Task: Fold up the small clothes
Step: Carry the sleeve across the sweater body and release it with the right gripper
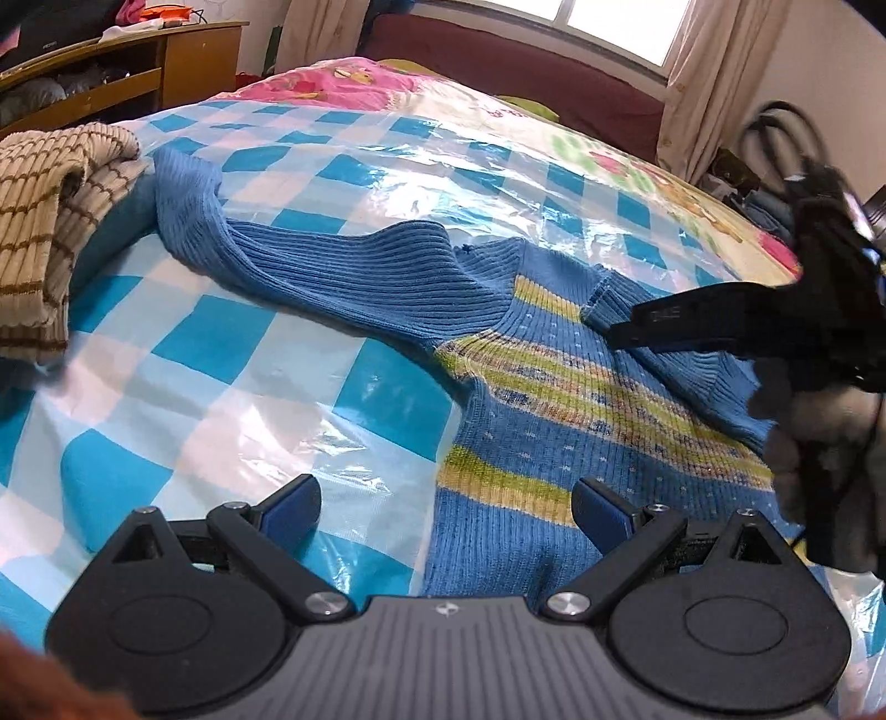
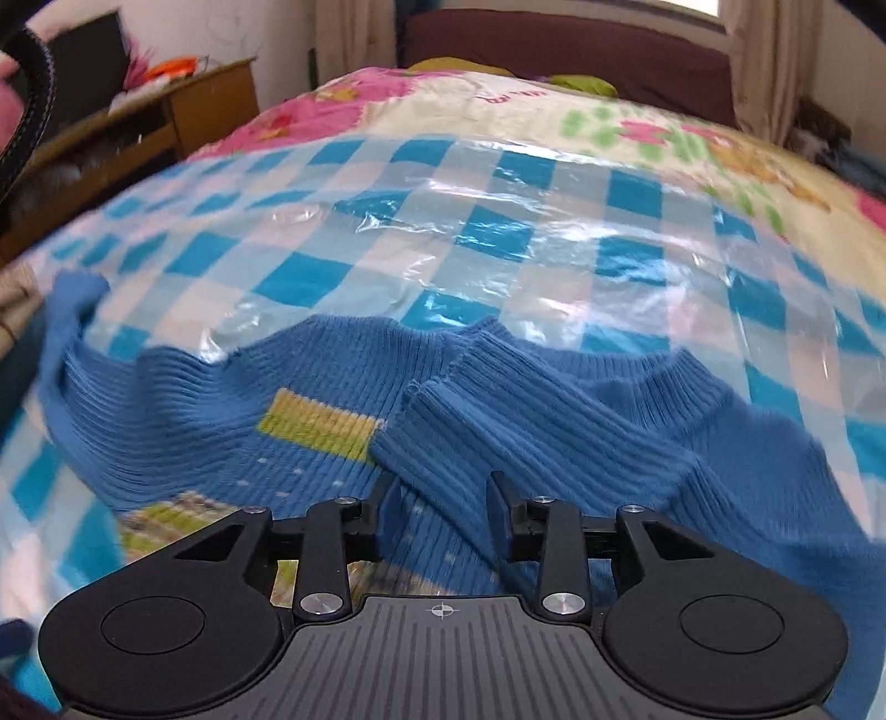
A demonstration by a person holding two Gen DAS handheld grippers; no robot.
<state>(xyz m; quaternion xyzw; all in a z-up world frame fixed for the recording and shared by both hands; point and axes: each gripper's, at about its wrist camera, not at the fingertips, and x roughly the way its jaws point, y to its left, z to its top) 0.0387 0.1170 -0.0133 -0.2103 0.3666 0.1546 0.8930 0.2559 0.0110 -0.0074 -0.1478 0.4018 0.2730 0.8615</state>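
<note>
Both claws hang open over a blue sweater spread on a plastic-covered bed.

The left claw (image 1: 447, 507) stands wide apart over the sweater's (image 1: 554, 387) hem and the sheet (image 1: 221, 376); the right claw (image 2: 443, 507), narrowly parted, has the folded-in sleeve (image 2: 498, 432) between its pads, not pinched. The sweater, banded green and yellow, lies flat on a glossy blue-and-white checked plastic sheet. A striped beige knit (image 1: 50, 221) sits at the sheet's left edge. Beyond it a floral quilt (image 1: 637, 149) runs to a dark headboard (image 1: 498, 61), with curtains (image 1: 714, 72), a bright window (image 1: 620, 22) and a wooden shelf (image 1: 127, 72) at left.
</note>
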